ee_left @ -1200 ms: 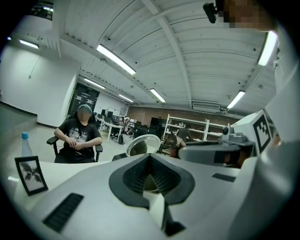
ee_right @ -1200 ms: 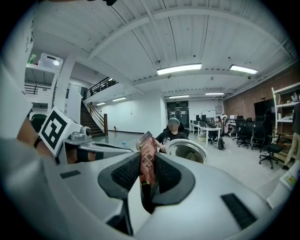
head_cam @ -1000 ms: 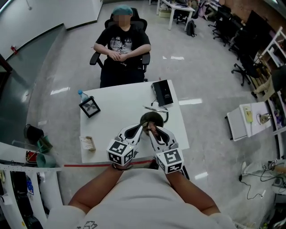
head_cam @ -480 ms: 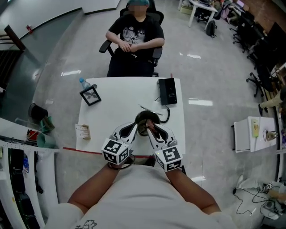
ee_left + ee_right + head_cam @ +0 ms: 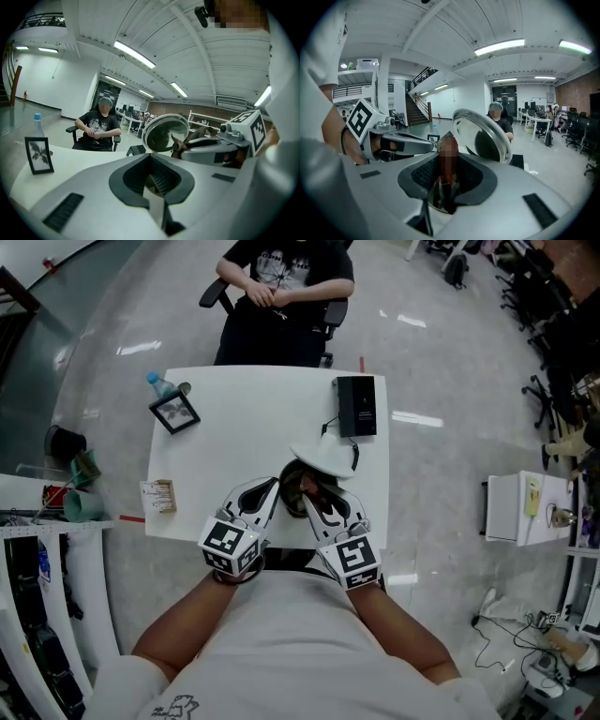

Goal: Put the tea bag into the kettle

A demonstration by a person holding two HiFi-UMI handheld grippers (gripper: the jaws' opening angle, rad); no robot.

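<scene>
The left gripper [image 5: 152,185] is closed on a pale slip [image 5: 155,206]. The tea bag [image 5: 447,159] is pinched in the right gripper [image 5: 445,187], long axis upright between the jaws. The open kettle [image 5: 302,472] is judged just ahead of and below those jaws, lid [image 5: 483,136] raised to their right, so the right hand is nearer.

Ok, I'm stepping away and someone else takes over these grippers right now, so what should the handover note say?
Right gripper: shut on the tea bag, tips at the kettle mouth.
Left gripper: jaws together on what looks like a thin pale strip; it sits beside the right one, close to the kettle.
Things: the kettle stands near the front of the white table, with its lid tipped open.
Done: the tea bag is gripped and at the open kettle.
Left: lower the bag into the opening and let go; it is not inside yet.
</scene>
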